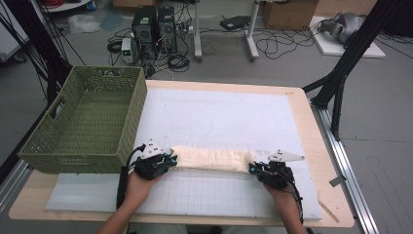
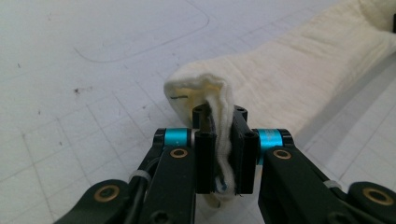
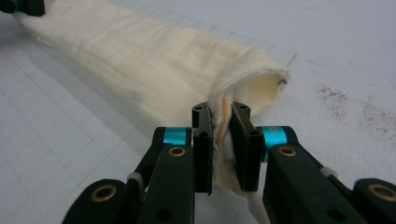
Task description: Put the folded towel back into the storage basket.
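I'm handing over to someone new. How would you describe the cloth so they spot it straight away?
Find the white gridded mat on the wooden table, right of the green woven basket. Along its near edge lies a cream cloth, folded into a long band, the left gripper pinching one end and the right gripper the other.

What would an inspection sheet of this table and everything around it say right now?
Surface: white gridded mat on a wooden table; dark smudges on the mat.
Job's things: cream cloth, folded into a long band, lying across the mat's near part; green woven basket at the table's left, nothing seen inside.
Clutter: nothing seen on the mat.
Grippers: left hand-held gripper shut on the cloth's left end; right hand-held gripper shut on its right end.
Cables: a black cable trails along the left forearm; loose cables on the floor.
Surroundings: computer towers, cardboard box, black stand legs beyond the table.
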Action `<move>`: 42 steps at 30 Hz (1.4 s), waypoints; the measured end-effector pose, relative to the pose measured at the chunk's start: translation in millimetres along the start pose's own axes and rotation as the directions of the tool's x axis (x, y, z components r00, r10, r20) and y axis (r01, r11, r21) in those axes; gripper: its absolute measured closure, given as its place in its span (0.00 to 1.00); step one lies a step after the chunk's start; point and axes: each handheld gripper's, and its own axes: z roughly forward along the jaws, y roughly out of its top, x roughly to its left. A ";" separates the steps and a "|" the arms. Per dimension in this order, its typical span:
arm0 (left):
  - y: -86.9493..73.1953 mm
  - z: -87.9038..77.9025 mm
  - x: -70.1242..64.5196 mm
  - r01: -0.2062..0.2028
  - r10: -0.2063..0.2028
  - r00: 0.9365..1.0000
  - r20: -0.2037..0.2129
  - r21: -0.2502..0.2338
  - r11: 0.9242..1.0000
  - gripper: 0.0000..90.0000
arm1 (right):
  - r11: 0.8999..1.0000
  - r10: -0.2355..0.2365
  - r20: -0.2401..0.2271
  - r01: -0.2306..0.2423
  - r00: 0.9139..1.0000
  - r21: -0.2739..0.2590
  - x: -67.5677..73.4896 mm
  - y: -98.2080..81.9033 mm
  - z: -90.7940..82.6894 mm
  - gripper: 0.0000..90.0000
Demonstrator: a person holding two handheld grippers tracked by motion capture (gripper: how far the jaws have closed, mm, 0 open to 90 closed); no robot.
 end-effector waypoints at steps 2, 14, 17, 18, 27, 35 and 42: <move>2.2 -2.1 -0.3 -0.004 0.004 1.000 0.000 -0.009 1.000 0.91 | 1.000 0.010 -0.008 -0.010 1.000 -0.016 -1.2 1.5 -2.4 0.89; 18.2 -19.0 -1.6 -0.036 0.038 0.999 0.015 -0.097 0.995 0.91 | 0.993 -0.003 -0.050 -0.003 0.999 -0.115 0.5 10.6 -17.9 0.89; 21.1 -23.9 -0.9 -0.040 0.043 0.999 0.022 -0.116 0.992 0.91 | 0.992 -0.014 -0.052 0.008 0.999 -0.126 1.9 12.6 -18.9 0.89; 22.3 -25.8 -0.9 -0.035 0.039 0.999 0.025 -0.124 0.992 0.91 | 0.992 -0.021 -0.051 0.014 0.998 -0.129 2.9 13.6 -19.5 0.89; 39.3 -49.3 0.9 -0.053 0.057 0.998 0.019 -0.173 0.984 0.91 | 0.984 -0.061 -0.056 0.051 0.997 -0.169 11.4 26.1 -25.4 0.89; 42.8 -64.0 7.1 -0.051 0.054 0.999 0.009 -0.193 0.980 0.91 | 0.978 -0.088 -0.053 0.076 0.995 -0.196 14.4 43.4 -23.1 0.90; 47.9 -74.7 15.1 -0.037 0.036 0.999 -0.005 -0.214 0.976 0.91 | 0.972 -0.111 -0.057 0.096 0.992 -0.215 17.3 62.5 -17.5 0.90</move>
